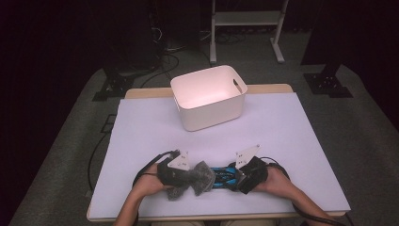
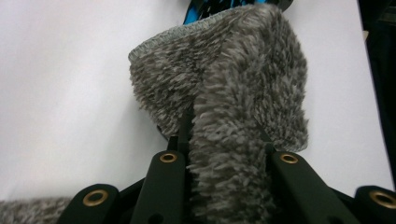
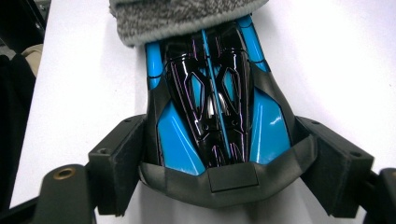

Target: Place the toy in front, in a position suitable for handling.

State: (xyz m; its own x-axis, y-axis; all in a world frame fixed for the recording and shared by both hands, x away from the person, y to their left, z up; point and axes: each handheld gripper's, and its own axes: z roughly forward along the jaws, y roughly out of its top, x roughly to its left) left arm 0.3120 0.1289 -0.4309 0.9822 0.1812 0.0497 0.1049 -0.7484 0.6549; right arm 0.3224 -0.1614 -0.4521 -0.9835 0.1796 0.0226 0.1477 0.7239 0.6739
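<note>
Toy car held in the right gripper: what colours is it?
Bright blue and glossy black toy car, with a dark grey rear end; best seen in the right gripper view.

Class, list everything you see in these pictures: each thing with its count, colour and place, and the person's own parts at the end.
Toy car: one, blue and black, near edge of the table, its wide end between the right claw's jaws.
Fluffy cloth: one, grey, draped over the car's other end.
Bin: one, white, far middle of the table.
Table: one, white top with a wooden edge.
Metal frame: one, white, on the floor behind the table.
Left claw: one, black, shut on the fluffy cloth.
Right claw: one, black, gripping the toy car's sides.
Forearms: two, at the bottom edge.
</note>
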